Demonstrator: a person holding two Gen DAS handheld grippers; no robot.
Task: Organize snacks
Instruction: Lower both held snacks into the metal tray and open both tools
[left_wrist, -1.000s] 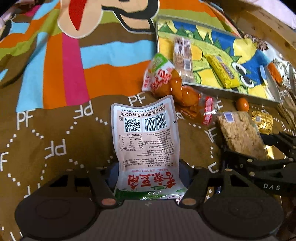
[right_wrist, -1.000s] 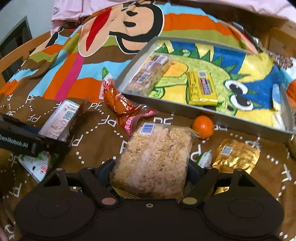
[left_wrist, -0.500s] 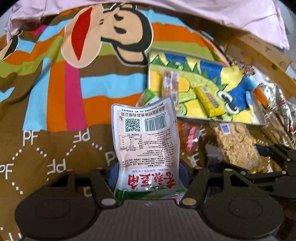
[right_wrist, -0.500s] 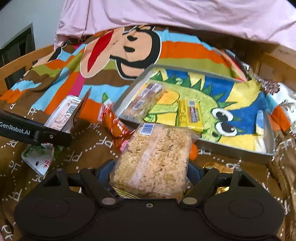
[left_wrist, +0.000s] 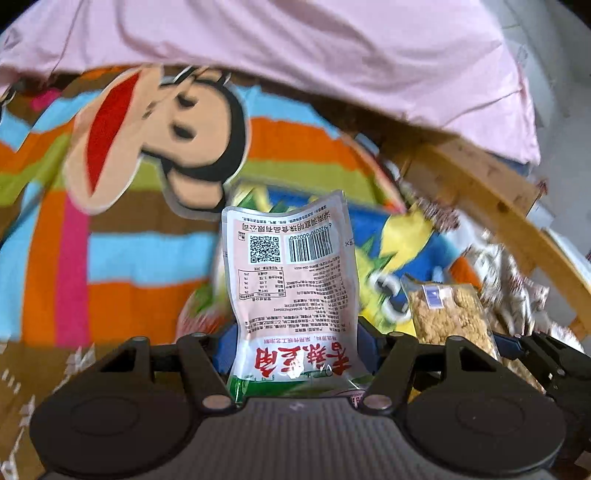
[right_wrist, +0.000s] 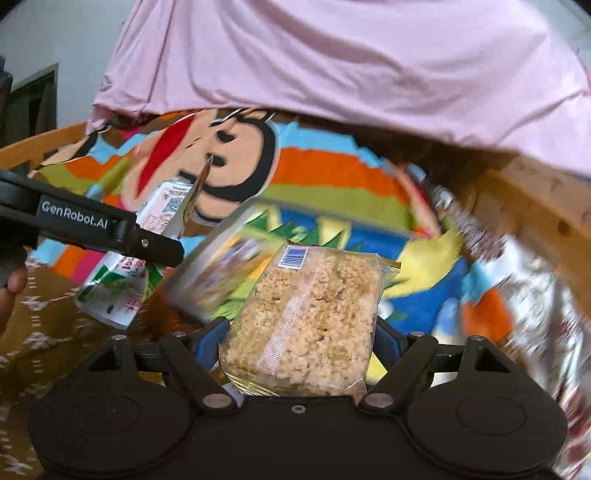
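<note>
My left gripper (left_wrist: 295, 343) is shut on a white pouch (left_wrist: 291, 280) with red characters and a barcode, held upright above the blanket. My right gripper (right_wrist: 299, 343) is shut on a clear pack of puffed-rice cake (right_wrist: 310, 306), also lifted. Beyond both packs lies the metal tray (right_wrist: 199, 258) with its dinosaur print; it holds a blurred wrapped bar. In the right wrist view the left gripper's black finger (right_wrist: 147, 242) and its pouch (right_wrist: 118, 288) hang at the left. The rice cake pack (left_wrist: 447, 314) shows at the right of the left wrist view.
A striped blanket (left_wrist: 122, 254) with a cartoon monkey covers the surface. Pink cloth (right_wrist: 332, 55) hangs across the back. A wooden rail (left_wrist: 491, 199) curves around the right side, with silver foil packets (right_wrist: 535, 288) beside the tray. A person's thumb (right_wrist: 11, 288) shows far left.
Both grippers have risen with their packs and tilted upward, toward the tray. The loose snacks on the brown blanket have dropped out of view and the pink cloth has come in.
</note>
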